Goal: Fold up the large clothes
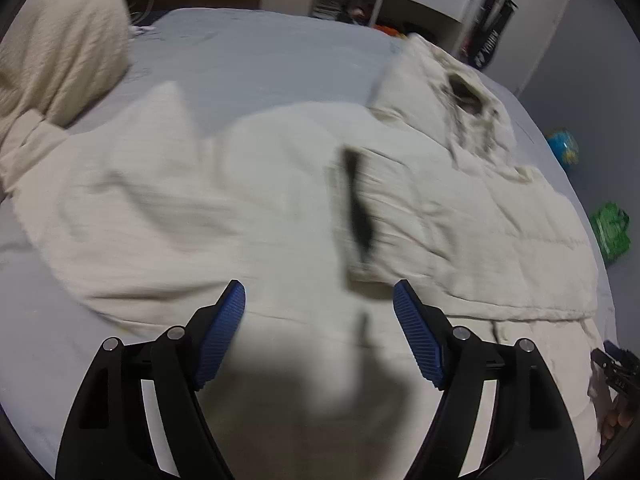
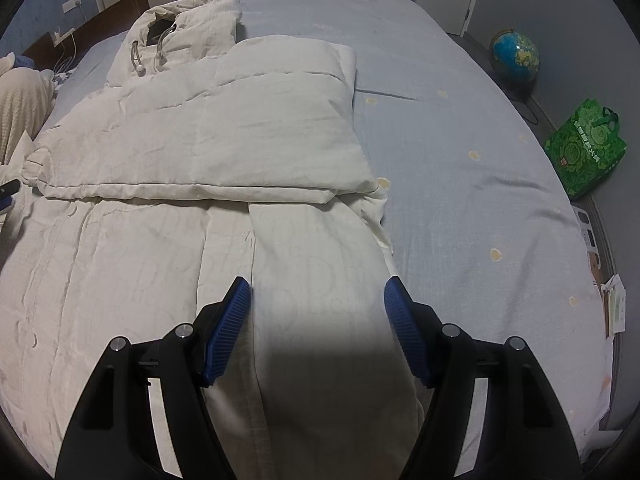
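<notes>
1. The left gripper (image 1: 319,300) hangs over the near part of the cream coat (image 1: 280,208), its blue pads (image 1: 224,332) spread wide with nothing between them; only loose cloth lies below.
2. The right gripper (image 2: 318,300) points down at the coat's lower body, its pads also spread and empty, the coat's right edge running just under its right finger.
3. The coat (image 2: 208,152) lies flat on the blue bed sheet (image 2: 460,168), its long axis running away from both grippers, hood (image 2: 180,28) at the far end and hem nearest them.
4. Relative to the hood, a sleeve (image 2: 280,120) is already folded across the chest on the right-hand side, its lower edge forming a crosswise ridge.
5. Relative to the hood, the other side is blurred in the left view; cloth there looks bunched and spills outward, so that side probably needs folding in, and the left gripper is the nearer one.
6. The only container is a green bag (image 2: 584,148) on the floor beyond the bed's right edge; its contents cannot be seen.
7. A globe (image 2: 514,60) stands beside the bag, on the hood's side of it.
</notes>
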`<state>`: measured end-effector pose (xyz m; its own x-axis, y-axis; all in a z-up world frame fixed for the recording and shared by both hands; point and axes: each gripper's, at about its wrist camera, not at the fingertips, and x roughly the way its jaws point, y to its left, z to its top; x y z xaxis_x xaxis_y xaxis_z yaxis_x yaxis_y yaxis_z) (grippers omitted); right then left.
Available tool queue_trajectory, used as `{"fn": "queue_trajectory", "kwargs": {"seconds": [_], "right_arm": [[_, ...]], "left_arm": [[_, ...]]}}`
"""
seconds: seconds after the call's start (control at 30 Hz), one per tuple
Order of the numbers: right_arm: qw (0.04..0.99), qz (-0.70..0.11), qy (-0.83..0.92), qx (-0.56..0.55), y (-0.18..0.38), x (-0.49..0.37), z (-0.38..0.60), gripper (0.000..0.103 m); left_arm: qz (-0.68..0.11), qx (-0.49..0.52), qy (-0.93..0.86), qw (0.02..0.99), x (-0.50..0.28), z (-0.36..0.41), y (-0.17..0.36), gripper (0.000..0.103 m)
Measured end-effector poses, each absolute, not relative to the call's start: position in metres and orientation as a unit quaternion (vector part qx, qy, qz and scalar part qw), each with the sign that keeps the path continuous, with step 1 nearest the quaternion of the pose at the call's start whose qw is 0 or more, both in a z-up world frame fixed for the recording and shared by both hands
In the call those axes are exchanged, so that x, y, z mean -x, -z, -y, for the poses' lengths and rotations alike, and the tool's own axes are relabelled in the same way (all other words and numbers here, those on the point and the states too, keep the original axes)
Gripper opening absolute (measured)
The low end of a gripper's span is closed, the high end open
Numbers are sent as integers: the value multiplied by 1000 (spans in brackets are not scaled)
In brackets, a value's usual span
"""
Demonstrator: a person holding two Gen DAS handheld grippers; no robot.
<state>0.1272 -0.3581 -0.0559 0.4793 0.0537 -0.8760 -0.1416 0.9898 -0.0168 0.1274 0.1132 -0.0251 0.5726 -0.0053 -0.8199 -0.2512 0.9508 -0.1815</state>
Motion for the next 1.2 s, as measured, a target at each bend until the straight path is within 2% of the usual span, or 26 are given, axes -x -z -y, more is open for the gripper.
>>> {"fn": "queue_trajectory", "kwargs": {"seconds": [0.37,0.77,1.2], "right_arm": [[859,-507,-53,48,57,-126,357,67],[860,-505,-51,52,56,-125,356,67],[857,-509,-48,64,57,-127,350,67]], "left_arm": [[-426,196,-142,872,-92,-211,8,79],[-410,252,-214,850,-65,-300,19,80],[-350,405,-220,815,-33,-395,52,78]]}}
